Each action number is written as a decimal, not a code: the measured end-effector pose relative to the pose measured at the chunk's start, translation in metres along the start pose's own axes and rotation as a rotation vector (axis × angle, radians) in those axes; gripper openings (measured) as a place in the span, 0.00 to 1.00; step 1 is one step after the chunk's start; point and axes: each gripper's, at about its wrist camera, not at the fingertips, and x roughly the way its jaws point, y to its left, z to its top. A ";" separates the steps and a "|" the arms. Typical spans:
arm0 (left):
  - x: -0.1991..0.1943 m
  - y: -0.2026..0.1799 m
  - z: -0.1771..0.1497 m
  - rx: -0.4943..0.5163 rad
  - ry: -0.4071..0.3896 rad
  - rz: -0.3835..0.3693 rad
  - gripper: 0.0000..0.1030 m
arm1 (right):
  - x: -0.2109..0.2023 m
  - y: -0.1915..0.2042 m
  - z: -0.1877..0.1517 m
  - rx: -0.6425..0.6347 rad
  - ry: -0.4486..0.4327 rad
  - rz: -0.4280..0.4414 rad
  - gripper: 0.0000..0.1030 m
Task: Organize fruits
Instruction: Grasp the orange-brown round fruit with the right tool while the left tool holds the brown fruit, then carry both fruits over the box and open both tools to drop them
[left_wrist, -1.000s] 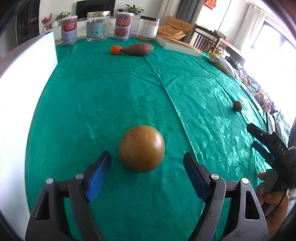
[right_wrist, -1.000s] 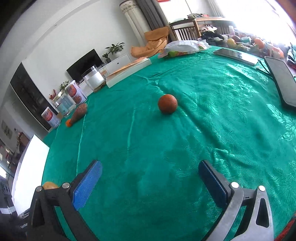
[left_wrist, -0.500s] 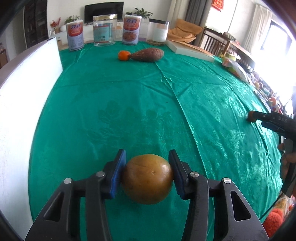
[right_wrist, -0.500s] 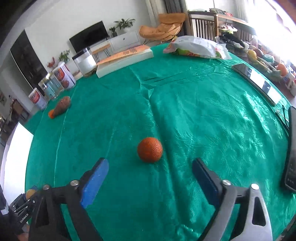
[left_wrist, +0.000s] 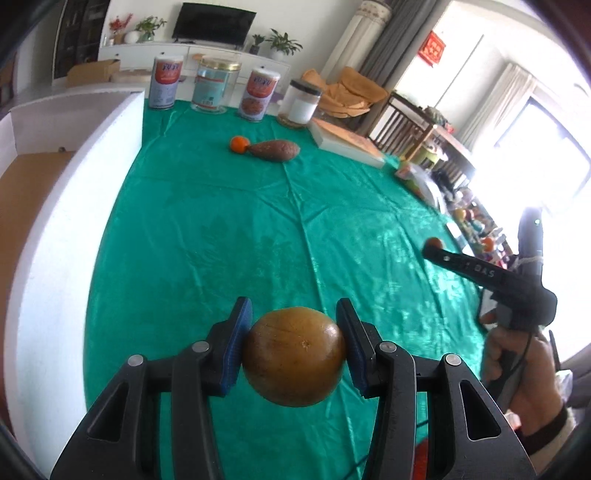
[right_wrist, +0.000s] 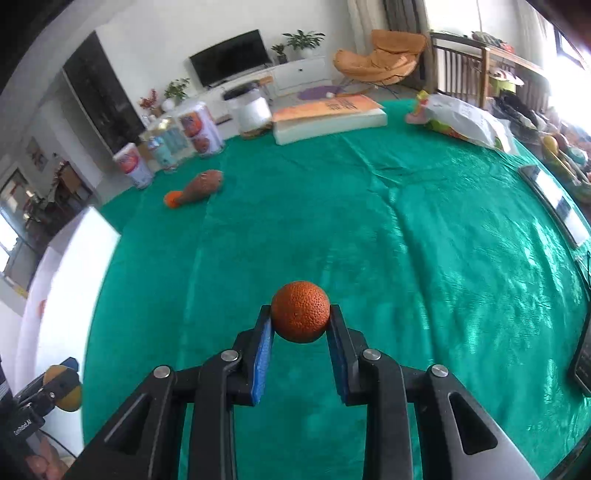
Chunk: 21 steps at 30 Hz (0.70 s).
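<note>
two fruits: both were gripped and clear of the green cloth
brown fruit: left gripper was clamped on its sides
orange ball: right gripper jaws had just closed on it, near the tips
white box: probable drop spot, at the cloth's left edge
advice: keep both level, no extra squeeze, carry the shallow-held ball slowly

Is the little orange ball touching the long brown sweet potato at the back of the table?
Touching. In the left wrist view the small orange fruit sits right against the sweet potato's pointed end, no green cloth between them.
</note>
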 end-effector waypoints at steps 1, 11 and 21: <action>-0.018 -0.001 0.001 -0.008 -0.007 -0.027 0.47 | -0.007 0.024 0.000 -0.028 -0.007 0.049 0.28; -0.194 0.087 0.006 -0.153 -0.225 0.095 0.47 | -0.016 0.280 -0.044 -0.311 0.125 0.541 0.28; -0.148 0.234 -0.036 -0.383 -0.076 0.479 0.47 | 0.059 0.395 -0.109 -0.539 0.299 0.451 0.28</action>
